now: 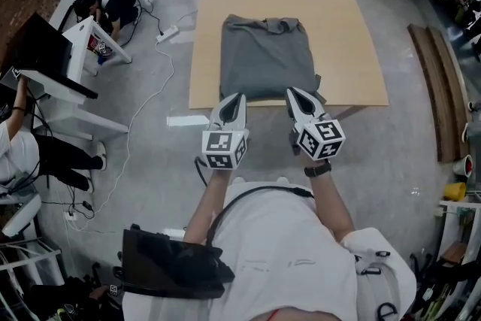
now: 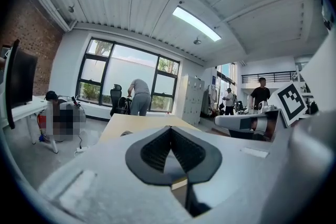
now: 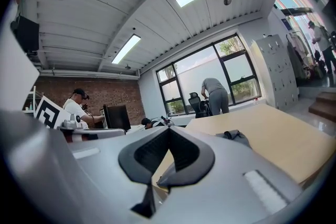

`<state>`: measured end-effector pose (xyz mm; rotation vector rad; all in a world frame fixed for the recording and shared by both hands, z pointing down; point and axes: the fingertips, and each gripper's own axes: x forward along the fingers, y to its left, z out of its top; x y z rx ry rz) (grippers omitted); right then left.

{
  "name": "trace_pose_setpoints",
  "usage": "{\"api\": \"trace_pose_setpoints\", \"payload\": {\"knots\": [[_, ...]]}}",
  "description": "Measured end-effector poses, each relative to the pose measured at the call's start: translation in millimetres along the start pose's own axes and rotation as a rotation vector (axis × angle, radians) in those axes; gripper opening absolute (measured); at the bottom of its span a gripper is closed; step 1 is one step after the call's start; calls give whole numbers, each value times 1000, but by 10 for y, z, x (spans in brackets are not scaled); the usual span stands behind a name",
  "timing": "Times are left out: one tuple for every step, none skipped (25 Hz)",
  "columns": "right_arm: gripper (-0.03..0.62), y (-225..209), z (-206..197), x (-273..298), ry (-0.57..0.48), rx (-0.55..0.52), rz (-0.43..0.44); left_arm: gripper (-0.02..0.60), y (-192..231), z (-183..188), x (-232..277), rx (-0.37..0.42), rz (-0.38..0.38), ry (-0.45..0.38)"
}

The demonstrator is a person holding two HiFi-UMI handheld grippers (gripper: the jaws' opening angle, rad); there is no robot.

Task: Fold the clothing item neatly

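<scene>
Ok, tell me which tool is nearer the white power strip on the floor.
Left. The left tool hangs at the near edge of the table, on the side of the power strip; the right tool is beside it, farther away.

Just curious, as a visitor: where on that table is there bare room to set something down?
Bare wood lies left and right of the grey garment, and beyond its collar, on the table. The near edge is crowded: left gripper and right gripper.
</scene>
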<state>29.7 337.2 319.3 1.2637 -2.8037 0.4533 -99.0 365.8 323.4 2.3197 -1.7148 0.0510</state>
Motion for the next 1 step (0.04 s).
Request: {"api": "trace_pose_setpoints", "payload": {"knots": [[3, -8, 5, 6, 1, -2, -3, 2, 8, -1, 5, -1, -2, 1]]}}
